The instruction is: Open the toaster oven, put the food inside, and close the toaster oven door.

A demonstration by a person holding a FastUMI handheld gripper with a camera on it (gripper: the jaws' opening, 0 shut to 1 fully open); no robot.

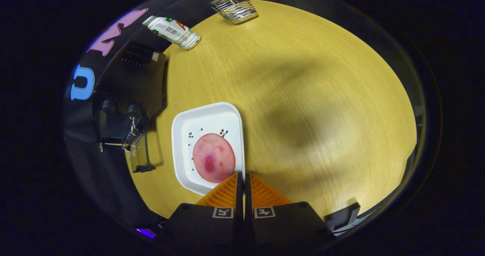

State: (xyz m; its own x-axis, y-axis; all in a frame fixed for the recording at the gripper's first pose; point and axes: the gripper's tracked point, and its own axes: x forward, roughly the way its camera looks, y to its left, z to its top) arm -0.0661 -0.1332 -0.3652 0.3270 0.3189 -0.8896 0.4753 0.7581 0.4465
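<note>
A white square plate (206, 119) rests on the wooden table (303, 78), carrying a round pink slice of food (213, 157). My gripper (243, 177) is shut on the plate's right rim, which runs straight into the thin gap between the two fingers (224, 194). The slice lies just left of the fingertips. Left of the plate stands the black toaster oven (130, 80). Its glass door (140, 155) appears swung down open toward the plate, with a wire rack (132, 138) showing at the opening.
Beyond the oven a white and green bottle (173, 31) lies on its side at the table's far edge. A wire basket (234, 7) with a wooden stick in it stands at the far side. A dark object (343, 216) sits right of the fingers.
</note>
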